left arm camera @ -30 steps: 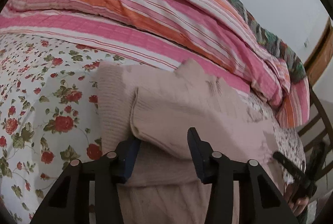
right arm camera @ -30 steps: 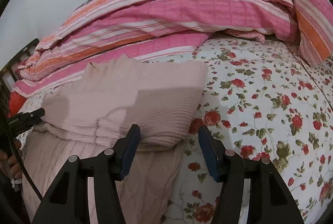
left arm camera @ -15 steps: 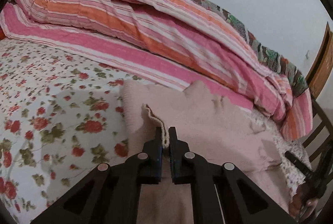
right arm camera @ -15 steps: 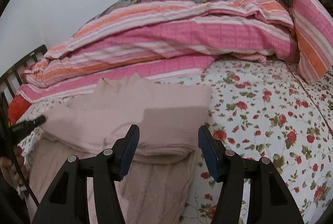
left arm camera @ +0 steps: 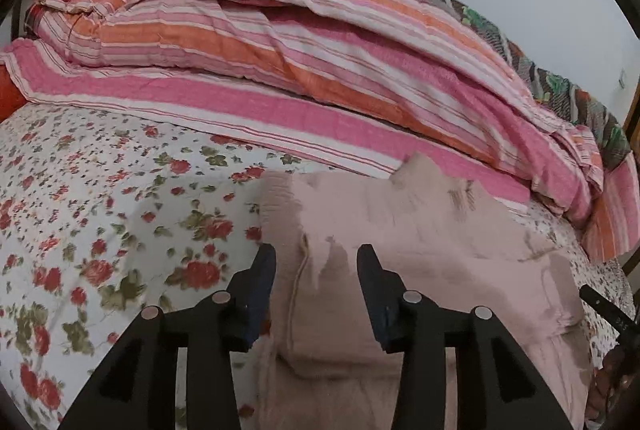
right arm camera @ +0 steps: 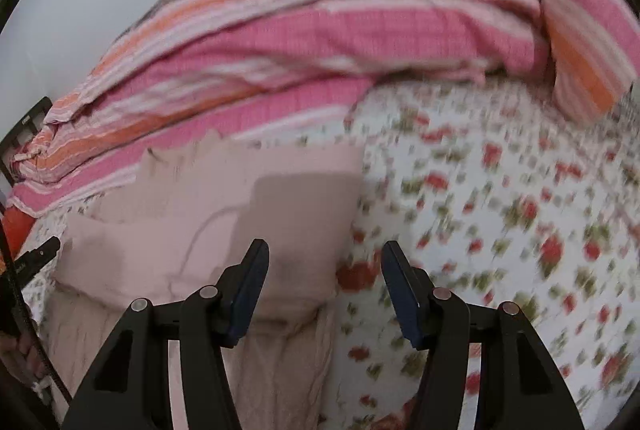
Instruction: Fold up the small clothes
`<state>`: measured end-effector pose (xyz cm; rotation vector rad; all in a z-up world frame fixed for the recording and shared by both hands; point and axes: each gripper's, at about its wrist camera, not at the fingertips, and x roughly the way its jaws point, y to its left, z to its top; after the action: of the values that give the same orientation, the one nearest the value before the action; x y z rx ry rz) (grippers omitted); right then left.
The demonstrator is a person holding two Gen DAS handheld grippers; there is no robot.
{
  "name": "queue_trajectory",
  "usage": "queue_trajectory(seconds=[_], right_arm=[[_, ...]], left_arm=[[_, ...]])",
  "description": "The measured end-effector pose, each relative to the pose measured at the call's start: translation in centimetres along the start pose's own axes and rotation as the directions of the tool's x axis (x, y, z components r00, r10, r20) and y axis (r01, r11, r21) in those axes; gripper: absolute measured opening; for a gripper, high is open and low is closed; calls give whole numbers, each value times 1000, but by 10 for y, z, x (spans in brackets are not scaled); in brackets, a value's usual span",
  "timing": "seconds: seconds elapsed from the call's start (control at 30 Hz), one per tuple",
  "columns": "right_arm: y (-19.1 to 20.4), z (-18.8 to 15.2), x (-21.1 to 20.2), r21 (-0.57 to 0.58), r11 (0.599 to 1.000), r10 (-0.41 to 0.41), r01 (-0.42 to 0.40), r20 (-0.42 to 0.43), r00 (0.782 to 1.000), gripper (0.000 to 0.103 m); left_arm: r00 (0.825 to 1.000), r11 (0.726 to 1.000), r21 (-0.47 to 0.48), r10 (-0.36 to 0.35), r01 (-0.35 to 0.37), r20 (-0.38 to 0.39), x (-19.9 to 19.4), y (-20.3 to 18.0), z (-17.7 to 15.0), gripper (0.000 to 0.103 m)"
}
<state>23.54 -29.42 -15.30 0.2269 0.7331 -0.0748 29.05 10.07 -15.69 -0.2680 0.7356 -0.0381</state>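
The pale pink knitted garment point(left arm camera: 420, 242) lies mostly folded on the floral bed point(left arm camera: 100, 214); left tongs point(left arm camera: 316, 270) and right tongs point(right arm camera: 324, 270) are spread, pinching nothing; perhaps tidying remains.

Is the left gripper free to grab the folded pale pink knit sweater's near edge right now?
Probably yes: the left gripper is open right over the folded pale pink knit sweater, with nothing between them.

Floral-sheeted bed point(left arm camera: 100, 230), folded pink garment point(left arm camera: 420, 250) on it, striped quilt point(left arm camera: 320, 70) behind
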Motion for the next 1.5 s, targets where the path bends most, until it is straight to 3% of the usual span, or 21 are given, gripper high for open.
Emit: queue_trajectory(seconds=[0.17,0.43,0.63,0.8,0.97,1.17,1.37,1.5], right_arm=[[1,-2,27,-26,999,-35,33,-82,996,57],[4,-8,26,-37,997,-63,60,-71,995,60],[-3,-11,21,-2,1000,4,-4,-91,996,60],[0,-11,12,6,1000,12,-11,-124,992,60],[5,-14,3,-41,998,-56,52,-85,995,76],[7,-7,-1,-90,991,-102,96,-67,992,84],[13,-6,-9,-146,972,-188,186,-1,982,85],[15,-7,-11,-161,971,-176,176,18,984,85]], left_arm=[[989,996,15,92,-91,-113,34,0,-1,45],[993,998,13,61,-60,-101,29,0,-5,52],[993,996,40,81,-78,-88,24,-11,-10,52],[993,995,64,79,-74,-87,18,-16,-16,52],[989,988,94,126,-119,-72,18,-22,-19,54],[987,985,109,140,-131,-80,20,-24,-18,55],[985,984,109,148,-138,-85,21,-22,-17,59],[985,984,113,150,-140,-86,21,-21,-17,61]])
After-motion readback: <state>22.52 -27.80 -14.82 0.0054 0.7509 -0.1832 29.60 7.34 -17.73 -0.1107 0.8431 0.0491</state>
